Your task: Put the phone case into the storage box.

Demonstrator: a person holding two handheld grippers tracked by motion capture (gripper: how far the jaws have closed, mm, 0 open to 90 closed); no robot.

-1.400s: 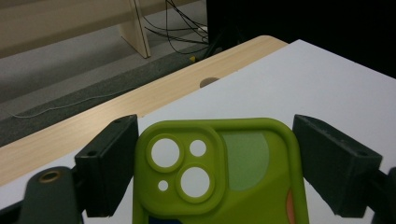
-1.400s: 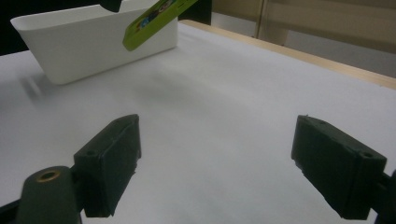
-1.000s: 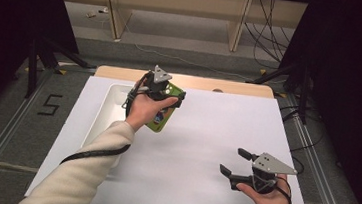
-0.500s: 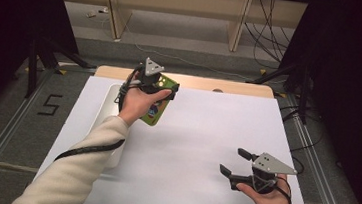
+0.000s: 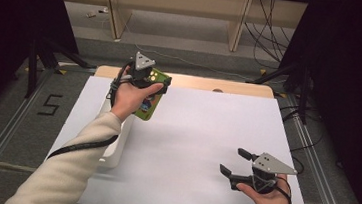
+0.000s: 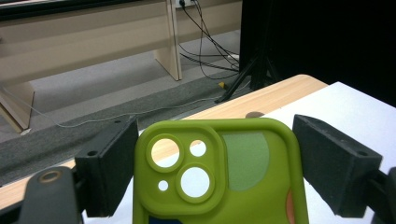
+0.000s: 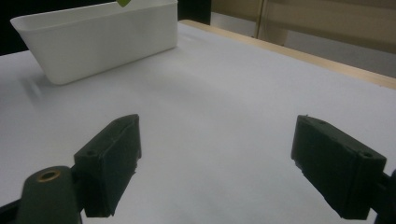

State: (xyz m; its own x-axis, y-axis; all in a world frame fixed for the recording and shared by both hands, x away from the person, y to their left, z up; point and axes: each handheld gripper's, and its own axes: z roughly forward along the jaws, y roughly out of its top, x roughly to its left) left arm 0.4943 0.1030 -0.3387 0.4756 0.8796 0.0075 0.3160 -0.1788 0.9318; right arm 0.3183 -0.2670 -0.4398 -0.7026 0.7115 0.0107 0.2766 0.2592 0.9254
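White sheet covering a table [image 5: 199, 149], wooden edge showing along the far side; grey floor, pale shelving and loose cables lying beyond. Dark curtains standing at both sides.

Green phone case [image 5: 150, 98] hanging above the far-left part of the sheet, off the surface, tilted, camera cut-outs toward the far end. In the left gripper view the case [image 6: 219, 177] is sitting between the two black jaws, back face toward the camera; both pads are pressing its side edges. Left gripper [image 5: 143, 78] is gripping the case, the left hand [image 5: 129, 97] wrapping the gripper body, pale sleeve running to the near-left corner.

White tub [image 5: 112, 145] resting on the sheet just below and near-left of the case, partly covered by the forearm.

Right gripper [image 5: 236, 162] sitting well apart at the near right, held in the right hand [image 5: 270, 201], jaws standing wide with bare sheet between them.
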